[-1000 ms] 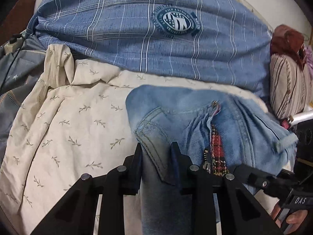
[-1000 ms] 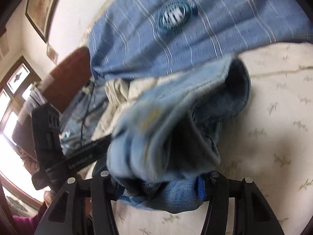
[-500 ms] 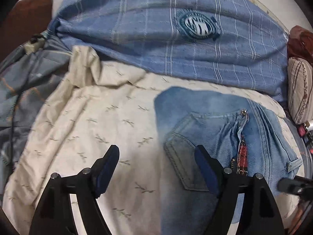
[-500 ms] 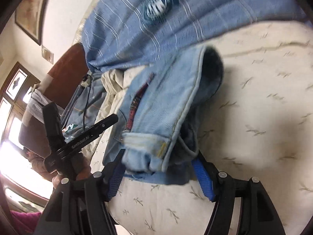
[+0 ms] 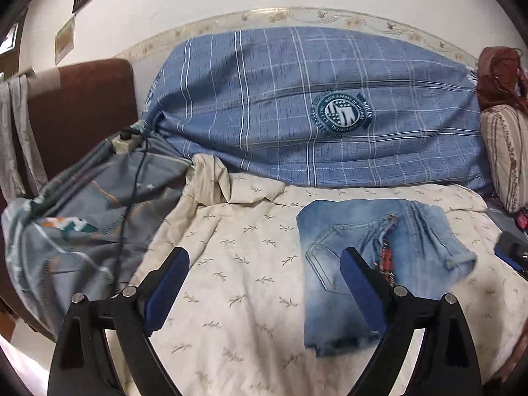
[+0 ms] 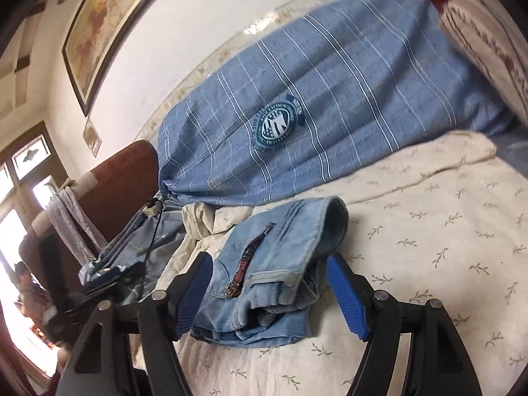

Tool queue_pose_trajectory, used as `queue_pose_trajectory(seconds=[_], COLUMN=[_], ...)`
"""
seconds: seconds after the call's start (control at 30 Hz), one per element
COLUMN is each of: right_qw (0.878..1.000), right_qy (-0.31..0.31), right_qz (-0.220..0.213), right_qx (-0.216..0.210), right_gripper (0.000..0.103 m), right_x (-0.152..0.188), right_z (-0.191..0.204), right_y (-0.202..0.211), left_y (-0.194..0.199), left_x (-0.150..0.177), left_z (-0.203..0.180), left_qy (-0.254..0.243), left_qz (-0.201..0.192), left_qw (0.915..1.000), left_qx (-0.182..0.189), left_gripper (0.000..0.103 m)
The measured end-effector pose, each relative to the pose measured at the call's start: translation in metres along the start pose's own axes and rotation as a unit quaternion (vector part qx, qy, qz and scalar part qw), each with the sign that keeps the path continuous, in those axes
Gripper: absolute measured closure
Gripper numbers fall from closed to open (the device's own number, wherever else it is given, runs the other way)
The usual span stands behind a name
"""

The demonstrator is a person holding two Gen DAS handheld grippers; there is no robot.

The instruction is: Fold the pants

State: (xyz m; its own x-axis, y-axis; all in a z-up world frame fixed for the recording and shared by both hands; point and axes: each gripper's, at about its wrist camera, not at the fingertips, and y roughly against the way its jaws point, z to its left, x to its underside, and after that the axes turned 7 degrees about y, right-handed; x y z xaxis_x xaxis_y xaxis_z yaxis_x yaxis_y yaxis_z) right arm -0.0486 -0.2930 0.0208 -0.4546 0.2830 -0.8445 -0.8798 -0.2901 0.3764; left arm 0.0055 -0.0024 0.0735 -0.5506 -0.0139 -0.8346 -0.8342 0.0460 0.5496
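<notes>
Left gripper and right gripper, clamped on denim a second ago, now both spread, empty. Folded light-blue denim pants lie released on cream leaf-print sheet; fold looks done.

The round emblem on the blue plaid cushion carries unreadable lettering.

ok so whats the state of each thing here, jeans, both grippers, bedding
jeans: folded into a compact bundle, lying free on the sheet, zipper fly showing
left hand-held gripper: open, holding nothing
right hand-held gripper: open, jaws either side of the jeans
cream leaf-print sheet: spread out, wrinkled
blue plaid pillow: propped against the wall
</notes>
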Motion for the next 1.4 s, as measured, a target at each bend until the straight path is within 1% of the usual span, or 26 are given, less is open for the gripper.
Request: queue_pose_trajectory(seconds=[0.13,0.23,0.37,0.47,0.53,0.67,0.7,0.83,0.93,1.2,1.4], right_qw=[1.0,1.0,0.999,0.997,0.996,0.993,0.992,0.989,0.989,0.99,0.989], right_qy=[0.012,0.023,0.047,0.069,0.086,0.109,0.111,0.129,0.127,0.117,0.121], right_qz=[-0.007,-0.011,-0.018,-0.024,-0.032,-0.05,-0.052,-0.058,-0.062,-0.043,-0.05], right_qx=[0.0,-0.006,0.0,0.007,0.011,0.02,0.021,0.034,0.04,0.064,0.06], right_gripper=[0.029,0.029,0.029,0.029,0.029,0.027,0.025,0.024,0.024,0.024,0.024], right_x=[0.006,0.01,0.013,0.013,0.015,0.02,0.022,0.031,0.038,0.048,0.047], right_z=[0.021,0.038,0.062,0.079,0.09,0.102,0.104,0.107,0.101,0.079,0.077], right_y=[0.012,0.02,0.035,0.047,0.055,0.065,0.066,0.064,0.058,0.039,0.041], left_y=[0.034,0.055,0.08,0.094,0.098,0.1,0.099,0.096,0.09,0.075,0.069], left_x=[-0.008,-0.012,-0.015,-0.015,-0.014,-0.01,-0.009,-0.005,-0.003,0.002,0.008], left_z=[0.002,0.005,0.008,0.008,0.009,0.009,0.009,0.01,0.011,0.008,0.0], left_qy=[-0.01,-0.009,-0.009,-0.011,-0.01,-0.015,-0.016,-0.015,-0.012,-0.006,-0.013], left_qz=[-0.03,-0.048,-0.071,-0.081,-0.081,-0.076,-0.074,-0.066,-0.058,-0.042,-0.035], left_qw=[0.9994,0.9987,0.9974,0.9966,0.9966,0.997,0.9971,0.9976,0.9981,0.9988,0.9991], left_qx=[-0.013,-0.011,-0.009,-0.007,-0.004,-0.01,-0.01,-0.014,-0.02,-0.024,-0.022], left_gripper=[0.01,0.01,0.002,0.002,0.002,0.002,0.002,0.002,0.002,0.002,0.002])
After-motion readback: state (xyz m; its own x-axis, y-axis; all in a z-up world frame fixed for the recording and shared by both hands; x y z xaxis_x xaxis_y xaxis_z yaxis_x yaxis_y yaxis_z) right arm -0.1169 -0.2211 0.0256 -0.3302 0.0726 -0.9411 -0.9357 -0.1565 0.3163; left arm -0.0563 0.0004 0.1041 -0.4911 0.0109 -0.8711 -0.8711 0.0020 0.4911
